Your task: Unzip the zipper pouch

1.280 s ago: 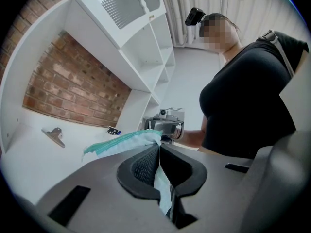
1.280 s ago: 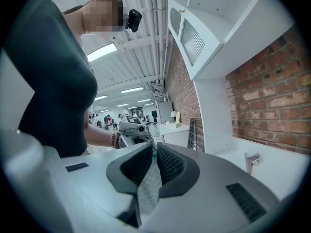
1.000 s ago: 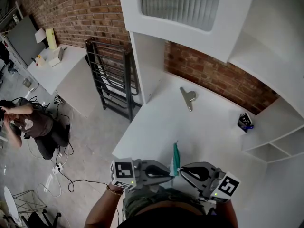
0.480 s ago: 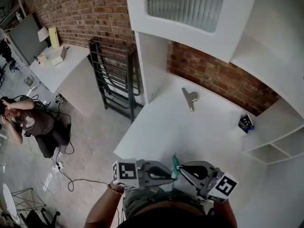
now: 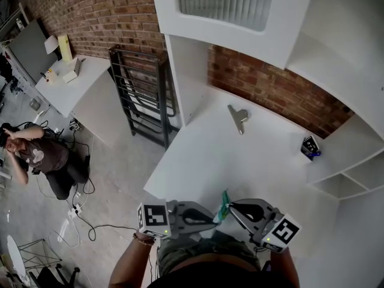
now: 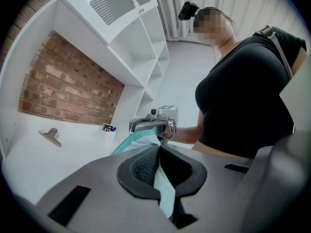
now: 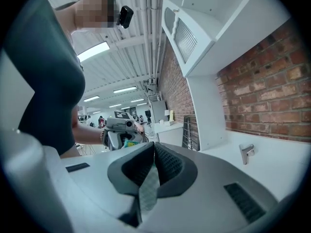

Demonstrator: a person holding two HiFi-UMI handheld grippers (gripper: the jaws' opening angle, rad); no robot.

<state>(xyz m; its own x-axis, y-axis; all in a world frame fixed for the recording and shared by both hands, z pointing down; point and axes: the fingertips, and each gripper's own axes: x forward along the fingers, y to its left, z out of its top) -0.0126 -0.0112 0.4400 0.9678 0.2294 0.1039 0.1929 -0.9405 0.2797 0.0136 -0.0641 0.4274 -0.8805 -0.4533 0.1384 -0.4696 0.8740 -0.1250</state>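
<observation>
At the far left a person [image 5: 35, 155] sits on the grey floor among trailing cables [image 5: 81, 212], with a small white side table [image 5: 67, 84] beyond them carrying a few small things too small to name. Right of that, a black metal rack [image 5: 141, 98] stands against the brick wall [image 5: 273, 95], just beside the left edge of the white worktop [image 5: 198, 155]. At the near edge of the worktop, close to the wearer's body, the left gripper [image 5: 213, 218] points right, its jaws clenched on a fold of pale fabric of the zipper pouch [image 5: 224, 199]. The teal-edged pouch hangs raised above the worktop between the two grippers. The right gripper [image 5: 233, 209] faces the left one from the other side, its jaws clamped on a thin strip of the same pouch, though whether that strip is the zipper pull or a cloth edge cannot be told. Farther off, near the middle of the worktop, lies a metal clip [image 5: 238, 119], well apart from the pouch. At the far right a small dark and blue thing [image 5: 309, 148] sits by the white shelf unit [image 5: 354, 170].
</observation>
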